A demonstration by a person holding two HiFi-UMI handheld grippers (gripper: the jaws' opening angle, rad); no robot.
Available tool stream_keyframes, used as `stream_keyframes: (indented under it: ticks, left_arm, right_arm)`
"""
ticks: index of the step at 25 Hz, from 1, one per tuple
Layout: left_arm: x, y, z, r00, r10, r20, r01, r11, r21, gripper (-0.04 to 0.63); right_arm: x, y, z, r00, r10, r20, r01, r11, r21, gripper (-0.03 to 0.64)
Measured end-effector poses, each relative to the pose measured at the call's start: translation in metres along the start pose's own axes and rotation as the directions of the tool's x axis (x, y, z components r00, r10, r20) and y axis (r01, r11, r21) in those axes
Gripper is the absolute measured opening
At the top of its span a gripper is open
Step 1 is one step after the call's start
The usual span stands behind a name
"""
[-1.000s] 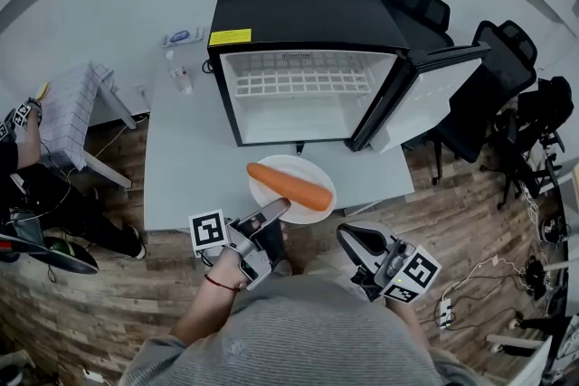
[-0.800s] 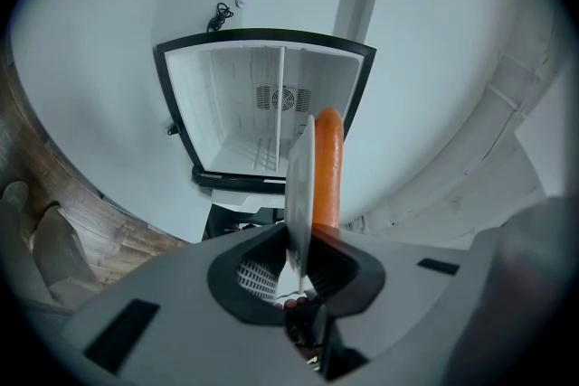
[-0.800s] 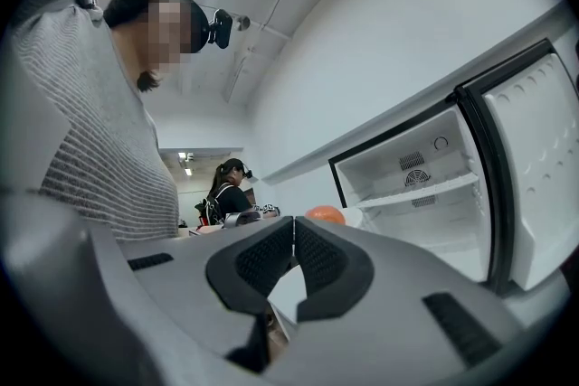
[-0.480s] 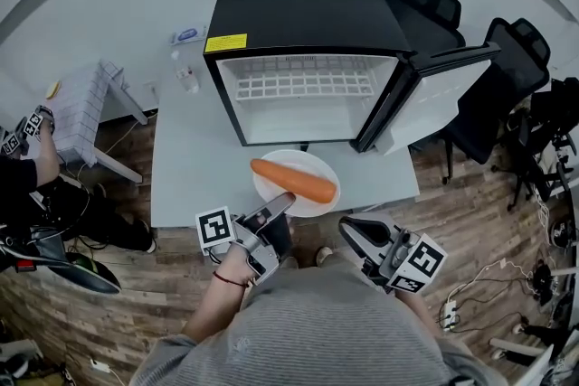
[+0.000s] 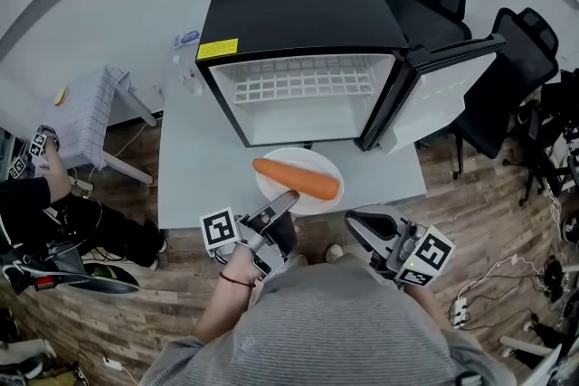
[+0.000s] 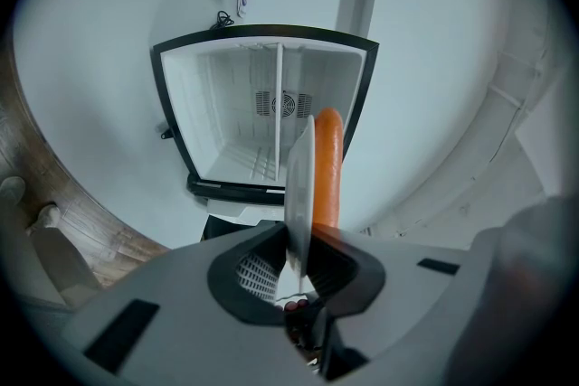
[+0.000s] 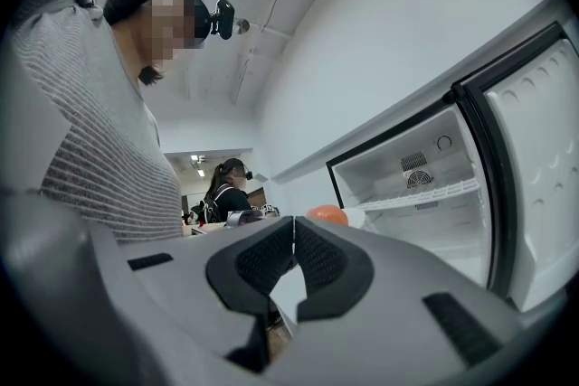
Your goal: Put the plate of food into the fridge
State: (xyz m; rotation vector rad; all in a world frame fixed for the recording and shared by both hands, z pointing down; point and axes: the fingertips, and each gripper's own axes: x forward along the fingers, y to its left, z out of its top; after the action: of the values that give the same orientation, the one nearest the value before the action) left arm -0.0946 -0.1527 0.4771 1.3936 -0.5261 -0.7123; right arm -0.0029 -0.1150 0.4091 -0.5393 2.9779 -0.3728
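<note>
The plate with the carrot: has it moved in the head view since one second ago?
Yes, a little. The plate, held by the left gripper, has come nearer to the open fridge; the gap to the fridge's lower front edge is narrower.

We look steeply down from head height onto the tabletop (image 5: 199, 167) and the open fridge (image 5: 298, 9). Each gripper view sits close behind its own jaws, facing level. All three views share the fridge interior.
</note>
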Motion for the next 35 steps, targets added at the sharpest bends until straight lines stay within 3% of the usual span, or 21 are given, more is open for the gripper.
stream_keyframes:
  ticks: [16,35]
  left_arm:
    - [0.033,0.002,0.028,0.999,0.023,0.041,-0.024,0.999,0.026,0.049]
    - [0.082,0.006,0.045,0.998,0.050,0.035,-0.051,0.997,0.050,0.050]
  right_arm:
    - [-0.016,-0.014,0.001,1.000,-0.017,0.005,0.017,1.000,0.004,0.014]
    - [-0.040,-0.025,0.002,0.999,-0.044,0.026,0.044,0.999,0.010,0.014]
